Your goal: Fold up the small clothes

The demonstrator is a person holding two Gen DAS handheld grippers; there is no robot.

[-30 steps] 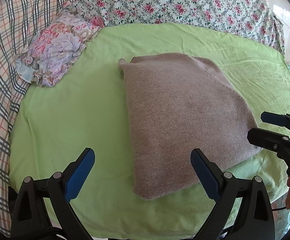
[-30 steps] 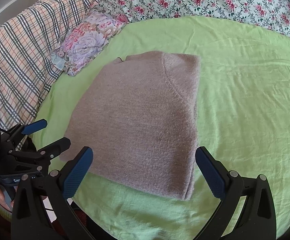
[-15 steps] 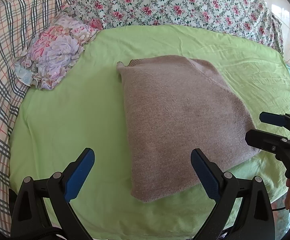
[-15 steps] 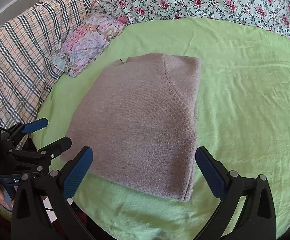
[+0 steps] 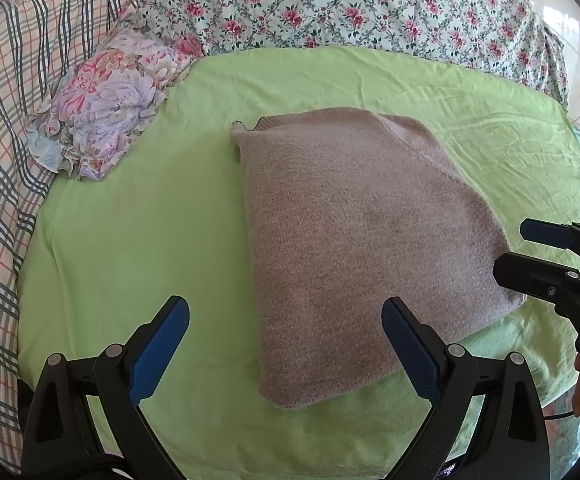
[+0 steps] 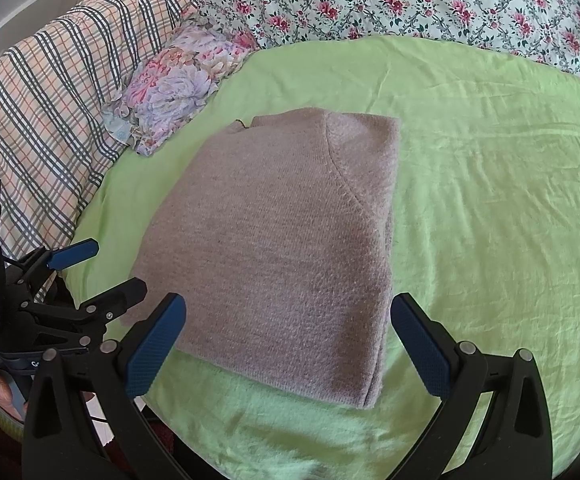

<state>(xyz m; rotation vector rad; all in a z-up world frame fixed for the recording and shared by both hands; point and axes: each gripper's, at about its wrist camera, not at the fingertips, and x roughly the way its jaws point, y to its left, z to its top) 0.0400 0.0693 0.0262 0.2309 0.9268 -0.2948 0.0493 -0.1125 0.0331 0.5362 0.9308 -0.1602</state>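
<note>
The folded brown sweater lies on the green sheet. The left gripper and the right gripper hover near its front edge, apparently not touching it, both with fingers spread and empty.

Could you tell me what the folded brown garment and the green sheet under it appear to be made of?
The folded brown garment looks like a soft knit, perhaps wool or acrylic: fine ribbed rows, a fuzzy matte nap and a stitched raglan seam. The green sheet looks like thin woven cotton or a blend: smooth, matte, with fine creases.
</note>
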